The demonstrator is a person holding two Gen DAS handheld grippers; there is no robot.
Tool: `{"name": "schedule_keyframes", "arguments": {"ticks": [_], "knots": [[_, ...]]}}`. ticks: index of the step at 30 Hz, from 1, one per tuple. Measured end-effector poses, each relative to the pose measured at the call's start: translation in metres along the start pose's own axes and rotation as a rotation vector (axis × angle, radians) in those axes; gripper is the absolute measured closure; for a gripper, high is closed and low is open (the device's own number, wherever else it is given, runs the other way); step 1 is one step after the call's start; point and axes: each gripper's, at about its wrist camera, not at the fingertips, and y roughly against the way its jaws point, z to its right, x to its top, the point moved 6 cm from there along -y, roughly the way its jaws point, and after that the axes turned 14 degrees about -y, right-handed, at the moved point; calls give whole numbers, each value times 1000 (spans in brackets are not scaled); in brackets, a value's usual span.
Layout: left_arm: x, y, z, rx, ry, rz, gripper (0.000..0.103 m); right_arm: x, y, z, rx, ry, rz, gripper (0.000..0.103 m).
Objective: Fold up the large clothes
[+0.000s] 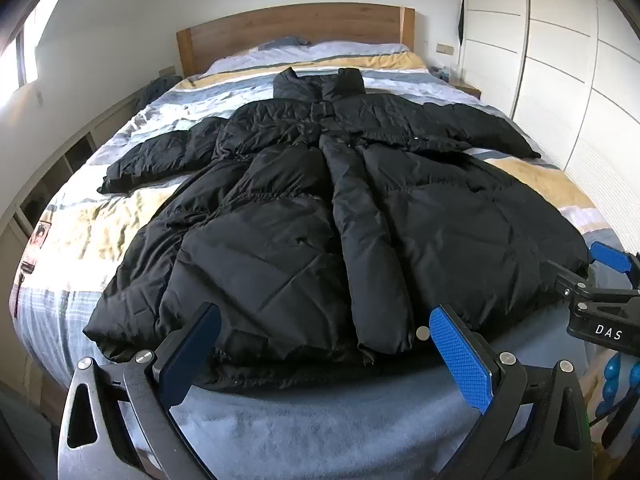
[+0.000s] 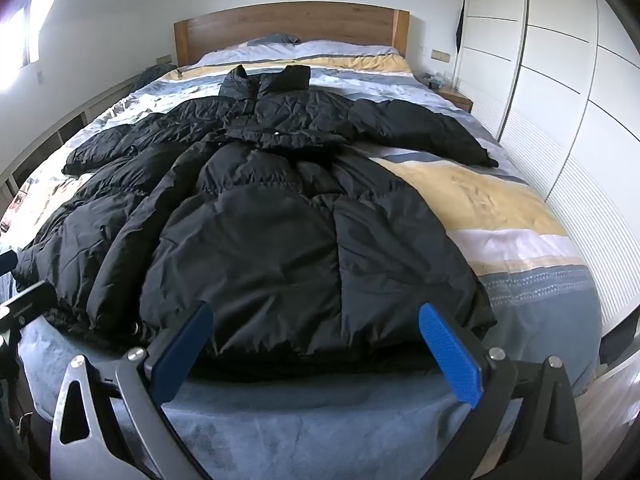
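The long black coat (image 1: 320, 216) is quilted, puffy cloth with a faint sheen. Under it the striped bedspread (image 2: 500, 216) looks like soft matt cotton, rumpled. The headboard (image 1: 296, 28) is smooth grained wood. Both tongs, left (image 1: 328, 354) and right (image 2: 316, 350), have textured blue plastic pads on matt dark metal.

The bedside table (image 1: 466, 87) was cut short by the bed (image 1: 280, 420); items upon it were too small to identify. The right gripper (image 1: 612, 264) was cropped by the frame edge.
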Motion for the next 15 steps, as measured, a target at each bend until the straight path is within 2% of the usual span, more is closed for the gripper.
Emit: {"name": "schedule_keyframes", "arguments": {"ticks": [5,6,9,15], "knots": [[8,-7,0,-10,-6,-3,1,1,-1,-2,-2,6,-3,0],[4,-3,0,7,-13,18,1,1,-1,-3,-2,8,-4,0],[3,0,-1,10,-13,15,1,2,-1,-4,1,14,-4,0],[5,-6,-7,-12,-10,-24,1,10,0,-8,4,20,2,0]]}}
